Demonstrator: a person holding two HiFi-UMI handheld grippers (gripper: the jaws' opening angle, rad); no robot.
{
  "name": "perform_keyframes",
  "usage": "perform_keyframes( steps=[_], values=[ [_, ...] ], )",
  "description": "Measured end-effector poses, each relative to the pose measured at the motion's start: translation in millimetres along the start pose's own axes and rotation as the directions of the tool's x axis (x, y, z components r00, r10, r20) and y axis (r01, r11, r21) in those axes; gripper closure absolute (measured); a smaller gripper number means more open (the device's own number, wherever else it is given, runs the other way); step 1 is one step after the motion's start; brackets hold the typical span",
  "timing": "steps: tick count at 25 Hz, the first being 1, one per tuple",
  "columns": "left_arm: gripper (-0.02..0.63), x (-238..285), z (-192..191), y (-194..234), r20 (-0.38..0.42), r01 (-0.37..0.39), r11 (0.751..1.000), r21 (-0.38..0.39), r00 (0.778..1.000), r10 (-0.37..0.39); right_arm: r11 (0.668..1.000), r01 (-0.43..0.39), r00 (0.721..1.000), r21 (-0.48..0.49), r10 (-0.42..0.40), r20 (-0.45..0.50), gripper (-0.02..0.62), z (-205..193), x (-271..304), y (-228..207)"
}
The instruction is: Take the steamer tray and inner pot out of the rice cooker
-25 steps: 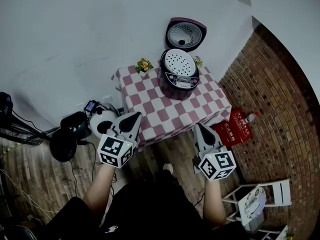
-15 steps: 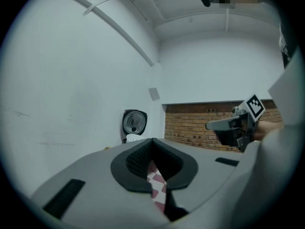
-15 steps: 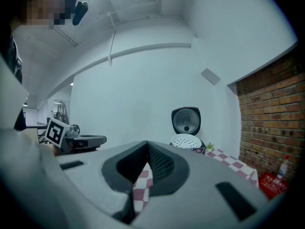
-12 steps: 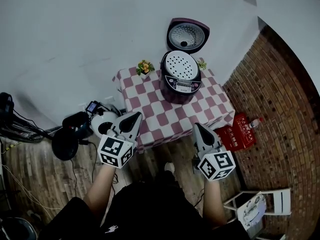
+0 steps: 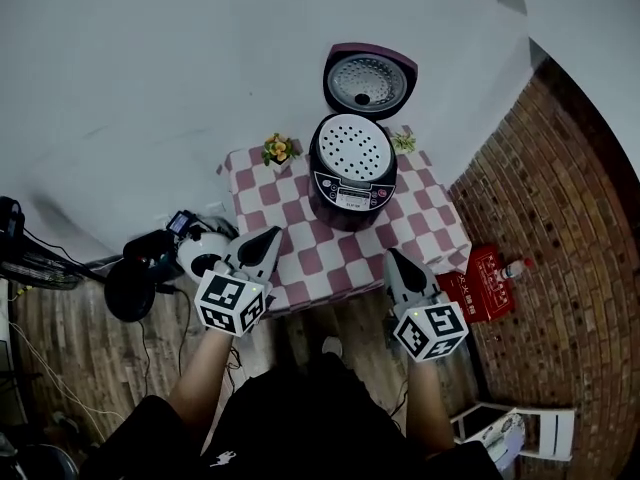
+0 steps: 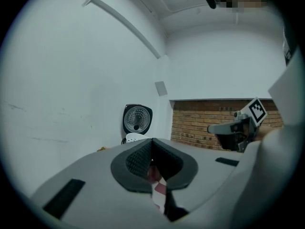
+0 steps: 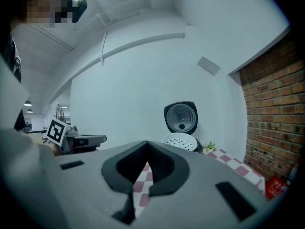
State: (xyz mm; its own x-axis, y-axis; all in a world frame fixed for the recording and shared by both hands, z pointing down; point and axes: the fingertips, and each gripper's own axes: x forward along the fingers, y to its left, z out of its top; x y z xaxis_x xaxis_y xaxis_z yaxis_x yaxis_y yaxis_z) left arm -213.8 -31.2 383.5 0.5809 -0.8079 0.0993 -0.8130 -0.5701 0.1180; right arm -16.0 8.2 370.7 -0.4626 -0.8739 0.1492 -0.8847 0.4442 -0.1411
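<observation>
Both claws are pressed together and empty: the left claw (image 5: 270, 236) at 7 o'clock of the rice cooker (image 5: 350, 193), the right claw (image 5: 393, 258) at 5, near the desk (image 5: 300, 230) edge. The white steamer tray (image 5: 352, 148) sits in the cooker's mouth, with the inner pot hidden beneath. The risks, we'd say: reaching in unspread would shove the cooker, and a wide swing could clip the raised lid (image 5: 368, 80) or the flowers (image 5: 277, 150) at 10.
</observation>
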Motion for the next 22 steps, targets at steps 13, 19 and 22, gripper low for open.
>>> perform_keyframes(
  steps=[13, 19, 22],
  values=[
    [0.603, 74, -3, -18, -0.045, -0.104, 0.995, -0.008, 0.994, 0.103, 0.993, -0.107, 0.994, 0.040, 0.109, -0.029, 0.594, 1, 34, -86],
    [0.603, 100, -6, -30, -0.055, -0.155, 0.988, -0.017, 0.987, 0.154, 0.986, -0.158, 0.987, 0.052, 0.159, -0.031, 0.594, 1, 44, -118],
    [0.603, 109, -6, -37, -0.056, -0.178, 0.984, 0.001, 0.982, 0.178, 0.982, -0.177, 0.983, 0.061, 0.179, -0.028, 0.594, 1, 46, -132]
  ],
)
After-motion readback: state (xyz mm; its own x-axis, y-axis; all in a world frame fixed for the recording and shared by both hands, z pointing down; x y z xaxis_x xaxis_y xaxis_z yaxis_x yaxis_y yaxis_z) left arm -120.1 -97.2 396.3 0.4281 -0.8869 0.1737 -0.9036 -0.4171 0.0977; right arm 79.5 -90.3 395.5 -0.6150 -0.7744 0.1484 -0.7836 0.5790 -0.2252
